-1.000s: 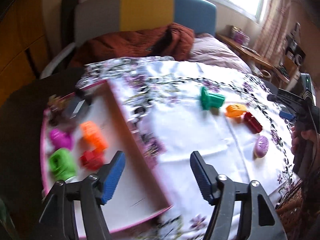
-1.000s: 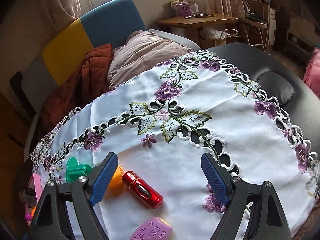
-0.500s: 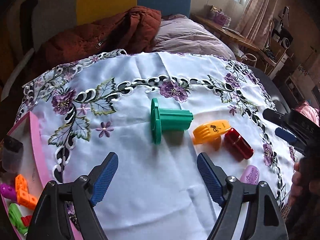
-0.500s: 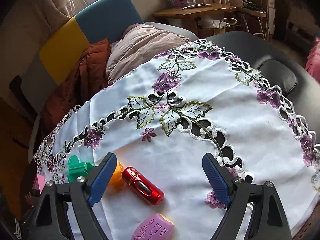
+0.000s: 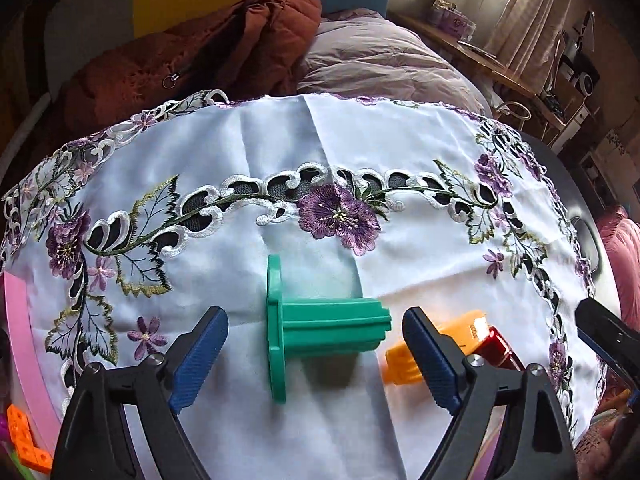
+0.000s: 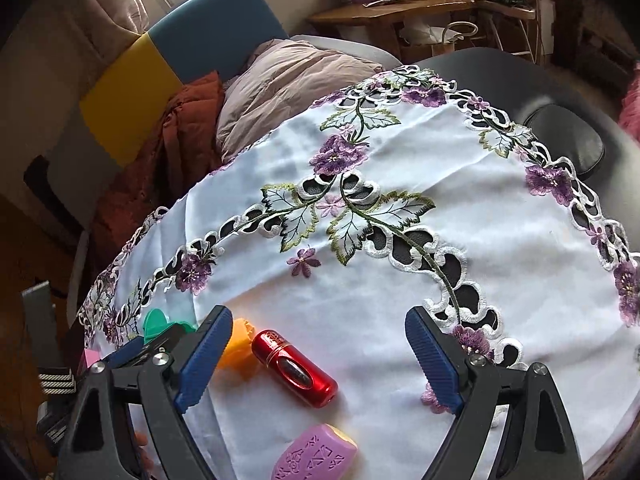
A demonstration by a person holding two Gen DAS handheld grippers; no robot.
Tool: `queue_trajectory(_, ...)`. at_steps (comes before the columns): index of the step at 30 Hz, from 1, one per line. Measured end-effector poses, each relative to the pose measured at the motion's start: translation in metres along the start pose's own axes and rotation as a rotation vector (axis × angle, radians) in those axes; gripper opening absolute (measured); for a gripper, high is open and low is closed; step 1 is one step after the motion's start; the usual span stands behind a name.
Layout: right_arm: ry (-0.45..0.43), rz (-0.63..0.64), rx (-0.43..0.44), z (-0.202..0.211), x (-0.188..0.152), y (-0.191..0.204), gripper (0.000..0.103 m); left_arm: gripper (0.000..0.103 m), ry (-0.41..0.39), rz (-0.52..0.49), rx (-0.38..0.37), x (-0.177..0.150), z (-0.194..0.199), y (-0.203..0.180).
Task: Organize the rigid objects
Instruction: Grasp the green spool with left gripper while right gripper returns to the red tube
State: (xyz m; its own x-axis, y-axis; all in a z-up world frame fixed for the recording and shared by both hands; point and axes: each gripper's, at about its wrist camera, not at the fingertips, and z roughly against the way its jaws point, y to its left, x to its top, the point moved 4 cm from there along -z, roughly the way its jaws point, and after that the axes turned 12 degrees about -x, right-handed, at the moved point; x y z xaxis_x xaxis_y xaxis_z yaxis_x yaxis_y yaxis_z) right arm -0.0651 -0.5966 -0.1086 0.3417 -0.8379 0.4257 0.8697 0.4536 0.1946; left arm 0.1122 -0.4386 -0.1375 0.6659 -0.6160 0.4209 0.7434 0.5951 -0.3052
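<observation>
A green flanged piece (image 5: 320,332) lies on its side on the white embroidered cloth (image 5: 280,148). My left gripper (image 5: 314,316) hangs over it, jaws opening; the piece sits between the fingers, with gaps on both sides. To its right lie an orange piece (image 5: 400,364) and a red cylinder (image 5: 500,350). My right gripper (image 6: 318,314) is open above the cloth, the red cylinder (image 6: 294,368) just below its gap, the orange piece (image 6: 236,344) behind its left finger. A pink patterned block (image 6: 314,458) lies nearest the camera.
A pink tray (image 5: 18,332) at the cloth's left edge holds orange bricks (image 5: 24,440). The black tabletop (image 6: 560,92) shows past the cloth on the right. A sofa with a rust jacket (image 5: 192,48) and a mauve quilt (image 5: 380,60) stands behind.
My left gripper has swung right from over the pink tray to over the green piece, and its jaws have spread wider. The right gripper has barely shifted.
</observation>
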Motion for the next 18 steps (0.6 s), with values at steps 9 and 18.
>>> queue_trajectory(9, 0.011, -0.013, -0.018, -0.005, 0.001, -0.005, 0.089, 0.06, -0.081, 0.043, -0.05, -0.028, 0.031, 0.021)
queue_trajectory(18, 0.068, 0.054, -0.007, -0.016, -0.007, 0.008, 0.089, 0.06, -0.098, -0.04, -0.044, -0.099, 0.074, 0.013)
